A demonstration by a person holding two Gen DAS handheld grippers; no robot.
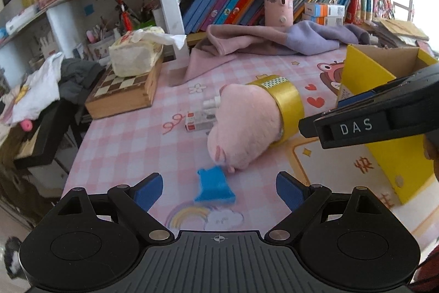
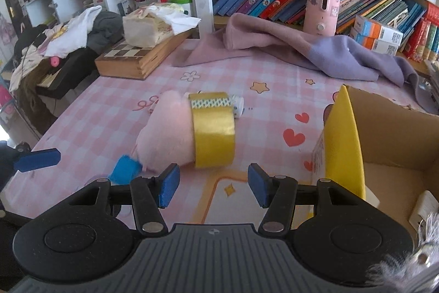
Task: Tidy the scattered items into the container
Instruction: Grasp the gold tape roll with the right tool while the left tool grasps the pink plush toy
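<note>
So the fluffy pink plush toy [image 2: 167,133] lay lengthwise, probably slightly left of the right gripper [image 2: 213,187], whose empty jaws stood half-open; left gripper [image 1: 219,191] gaped wide, similarly near.

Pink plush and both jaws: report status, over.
Left gripper open, empty. Right gripper open, empty. Pink plush on table, gold tape roll against it. Yellow box open at right; nothing blocking.

Small white boxes [image 1: 203,116] partly hidden behind pink plush [image 1: 247,125]; cardboard box [image 2: 389,144] cut by right edge; book titles illegible.
</note>
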